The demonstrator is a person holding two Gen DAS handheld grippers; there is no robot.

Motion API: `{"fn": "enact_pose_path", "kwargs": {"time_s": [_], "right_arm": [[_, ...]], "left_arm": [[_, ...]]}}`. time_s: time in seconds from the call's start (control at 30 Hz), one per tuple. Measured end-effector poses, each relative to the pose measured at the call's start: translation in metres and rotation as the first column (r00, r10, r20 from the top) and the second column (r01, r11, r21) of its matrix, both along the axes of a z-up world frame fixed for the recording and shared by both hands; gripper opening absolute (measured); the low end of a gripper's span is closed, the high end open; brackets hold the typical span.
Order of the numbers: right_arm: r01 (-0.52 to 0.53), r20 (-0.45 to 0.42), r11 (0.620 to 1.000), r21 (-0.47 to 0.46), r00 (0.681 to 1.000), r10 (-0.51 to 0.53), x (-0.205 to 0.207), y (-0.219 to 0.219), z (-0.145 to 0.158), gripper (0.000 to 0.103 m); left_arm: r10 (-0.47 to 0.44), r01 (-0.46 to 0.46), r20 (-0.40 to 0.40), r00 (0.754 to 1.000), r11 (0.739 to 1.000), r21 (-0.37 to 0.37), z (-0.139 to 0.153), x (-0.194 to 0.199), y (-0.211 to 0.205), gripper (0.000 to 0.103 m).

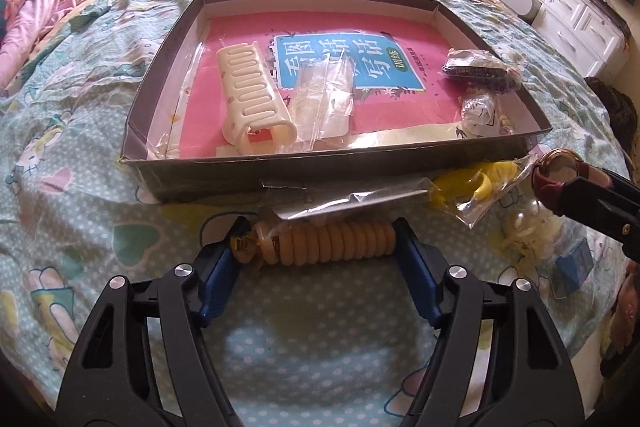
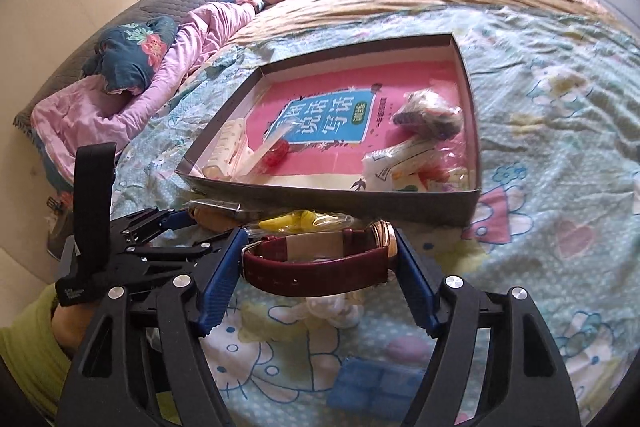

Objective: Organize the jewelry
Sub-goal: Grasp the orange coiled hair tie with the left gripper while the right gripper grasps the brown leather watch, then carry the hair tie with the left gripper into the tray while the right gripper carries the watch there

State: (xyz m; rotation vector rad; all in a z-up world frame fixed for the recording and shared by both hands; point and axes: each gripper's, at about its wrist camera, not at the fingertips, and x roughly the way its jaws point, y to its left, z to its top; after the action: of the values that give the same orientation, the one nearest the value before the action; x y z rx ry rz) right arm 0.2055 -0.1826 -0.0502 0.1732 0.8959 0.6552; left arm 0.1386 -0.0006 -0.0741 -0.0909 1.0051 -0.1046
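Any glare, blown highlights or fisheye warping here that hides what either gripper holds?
Left wrist view: window at top blown out, glare on the plastic bag, box edges bowed by the lens; the spiral hair tie in the left gripper stays sharp. Right wrist view: far window overexposed, dark corners; the watch in the right gripper reads clearly.

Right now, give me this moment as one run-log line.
left gripper: shut on bagged spiral hair tie | right gripper: shut on watch | tray: ahead, holds bagged pieces | both items outside tray
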Motion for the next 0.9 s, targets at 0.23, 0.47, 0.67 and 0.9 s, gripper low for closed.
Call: {"fn": "enact_pose_path", "kwargs": {"time_s": [0.23,0.47,0.67,0.9], "right_arm": [[0.016,0.036,1.000,-0.002,0.999,-0.016,-0.007,-0.011,0.009,0.071],[0.007,0.049,1.000,0.001,0.999,-0.007,-0.012,-0.011,0.017,0.071],[-0.033,0.060,0.999,0.007,0.998,0.032,-0.017,0.000,0.022,0.071],[-0.077,0.066,0.997,0.011,0.995,0.076,-0.021,0.018,0.027,0.071]], "left_arm": [[-0.011,0.012,0.011,1.000,0.998,-0.059,0.009,-0.020,0.008,0.063],[0.016,-0.013,0.037,0.999,0.996,-0.084,0.025,-0.039,0.022,0.064],[0.055,-0.048,0.093,0.994,0.996,-0.077,0.044,-0.048,0.036,0.064],[0.101,-0.090,0.134,0.986,0.992,-0.083,0.056,-0.051,0.052,0.064]]}}
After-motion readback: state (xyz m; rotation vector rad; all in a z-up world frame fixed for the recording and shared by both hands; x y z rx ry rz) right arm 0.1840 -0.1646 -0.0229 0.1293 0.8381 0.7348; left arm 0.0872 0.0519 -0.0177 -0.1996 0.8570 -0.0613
